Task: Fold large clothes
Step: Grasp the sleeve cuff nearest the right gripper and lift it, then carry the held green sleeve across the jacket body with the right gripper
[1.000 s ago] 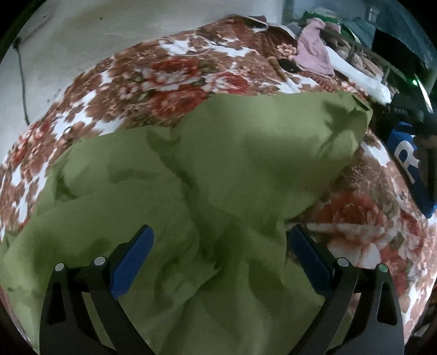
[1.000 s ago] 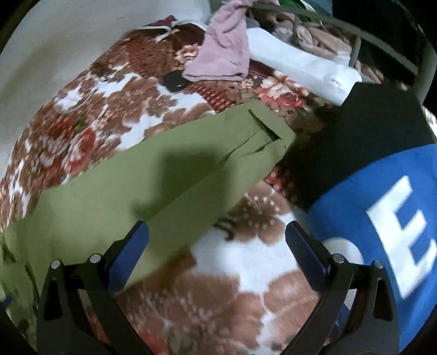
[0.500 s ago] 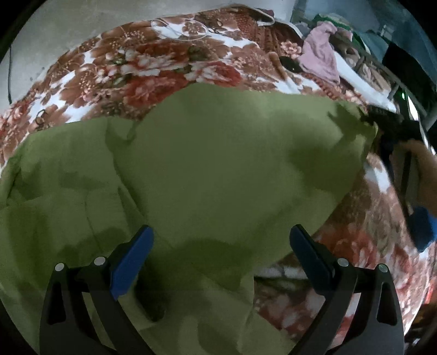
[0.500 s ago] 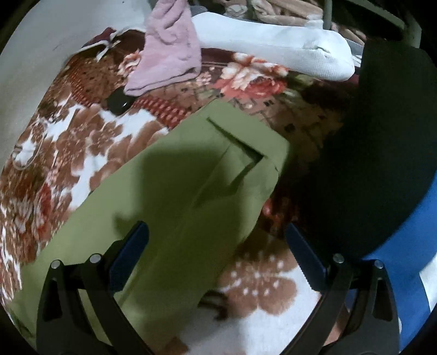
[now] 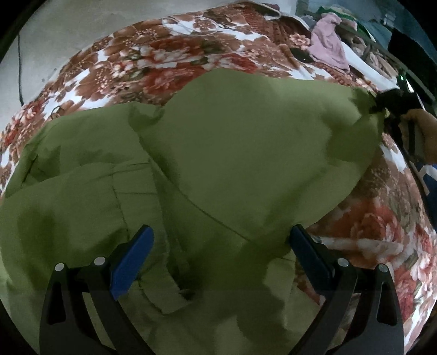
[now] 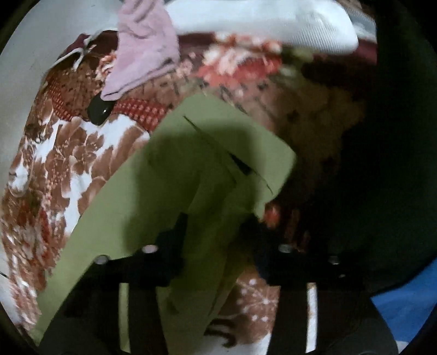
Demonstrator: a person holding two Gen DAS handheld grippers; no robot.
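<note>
Your right gripper (image 6: 215,234) has just been closing, and the green cloth (image 6: 169,191) sits between its two fingers near the cuffed end. The picture is blurry, so you can see the fingers close in on the cloth, but you cannot tell for sure that they squeeze it. This gripper points steeply down. Your left gripper (image 5: 221,245) is wide open, with its blue pads far apart (nothing is pinched there). It hangs over the bunched part of the green cloth (image 5: 232,153) and also points down. The cloth lies spread on the flowery blanket (image 5: 169,60). A pink cloth (image 6: 144,46) and a white cloth (image 6: 262,24) lie at the far end.
</note>
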